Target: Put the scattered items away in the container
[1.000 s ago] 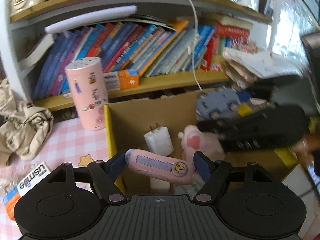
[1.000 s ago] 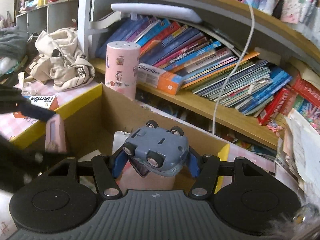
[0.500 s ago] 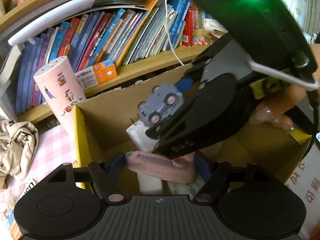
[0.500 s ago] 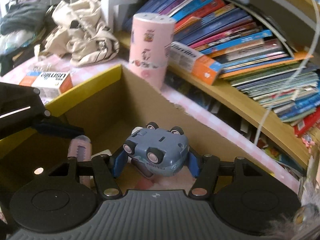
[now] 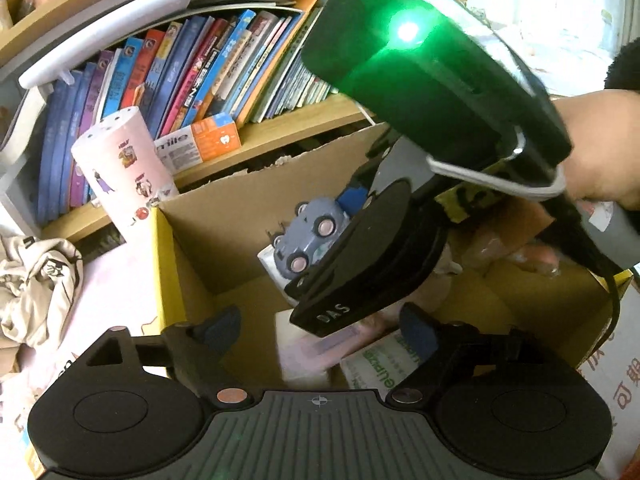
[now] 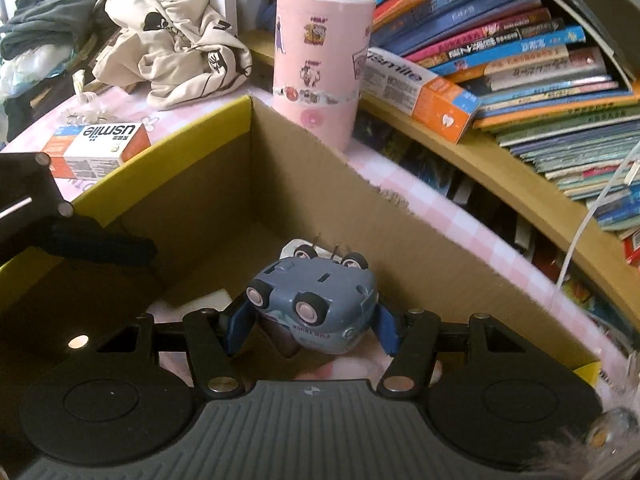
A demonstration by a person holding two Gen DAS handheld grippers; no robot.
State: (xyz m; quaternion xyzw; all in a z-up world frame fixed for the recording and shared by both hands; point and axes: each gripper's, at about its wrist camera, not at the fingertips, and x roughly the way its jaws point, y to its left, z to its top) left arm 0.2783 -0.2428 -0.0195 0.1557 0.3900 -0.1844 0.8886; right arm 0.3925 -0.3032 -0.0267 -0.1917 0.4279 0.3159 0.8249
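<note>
The cardboard box [image 5: 224,208] with a yellow rim [image 6: 168,148] lies below both grippers. My left gripper [image 5: 316,328] is open and empty over the box; the pink utility knife [image 5: 316,350] lies blurred on the box floor beneath it. My right gripper [image 6: 312,322] is shut on the grey-blue toy car [image 6: 316,296], upside down, held inside the box. The car also shows in the left wrist view [image 5: 308,232], with the right gripper's body crossing above my left fingers.
A pink sticker-covered cylinder [image 6: 320,60] stands by the box's far corner. An orange and white usmile carton [image 6: 96,148] lies on the pink checked table. Another carton [image 6: 420,88] sits on the bookshelf. A beige cloth bag [image 6: 176,40] lies behind. A white charger [image 5: 272,258] and a green-lettered packet [image 5: 384,364] are in the box.
My left gripper has opened and the pink knife has dropped into the box. My right gripper has moved lower into the box, still holding the car.
</note>
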